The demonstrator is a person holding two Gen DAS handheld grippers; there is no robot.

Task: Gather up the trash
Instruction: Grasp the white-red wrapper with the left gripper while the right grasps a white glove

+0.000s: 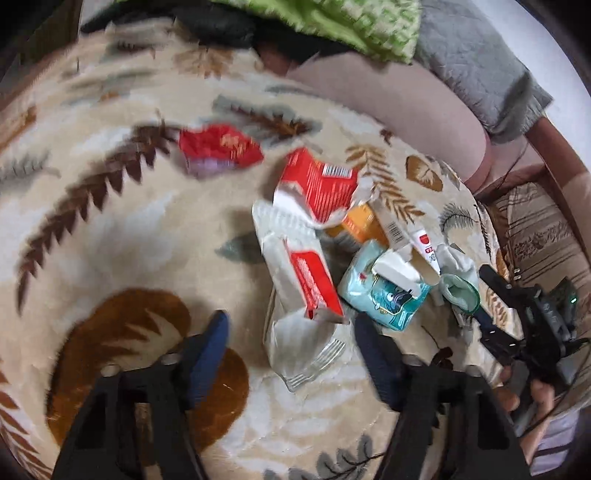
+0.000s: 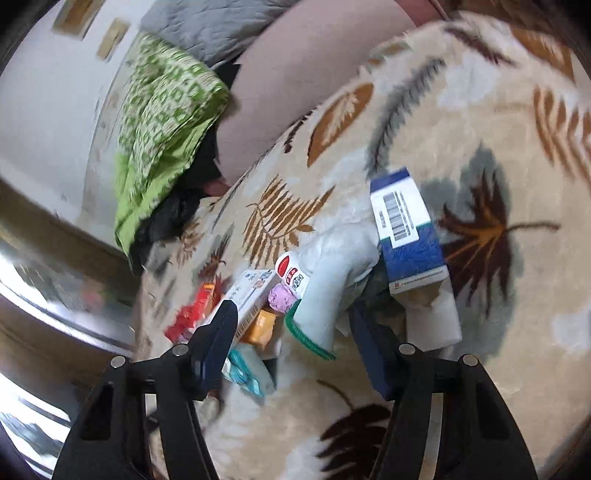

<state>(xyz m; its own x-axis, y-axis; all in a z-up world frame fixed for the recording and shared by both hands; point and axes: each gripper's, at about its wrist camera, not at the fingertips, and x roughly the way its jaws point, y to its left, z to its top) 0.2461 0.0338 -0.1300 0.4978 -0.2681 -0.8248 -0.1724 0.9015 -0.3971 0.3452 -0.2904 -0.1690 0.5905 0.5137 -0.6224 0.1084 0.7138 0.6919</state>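
A heap of trash lies on a leaf-patterned rug [image 1: 110, 229]. In the left wrist view I see a torn red and white carton [image 1: 317, 188], a clear plastic wrapper [image 1: 306, 350], a teal pack [image 1: 384, 295] and a red wrapper [image 1: 221, 147] lying apart. My left gripper [image 1: 291, 332] is open, just above the clear wrapper, empty. My right gripper [image 1: 491, 325] shows at the right beside the heap. In the right wrist view my right gripper [image 2: 291, 314] is open over a pale sock with a green cuff [image 2: 325, 291]. A blue and white box [image 2: 406, 229] lies beyond it.
A pinkish cushion [image 1: 399, 92], a grey cloth [image 1: 476, 55] and a green patterned cloth [image 1: 354, 22] lie at the rug's far edge. A striped fabric [image 1: 539, 236] lies to the right. A white wall [image 2: 48, 110] stands at the left in the right wrist view.
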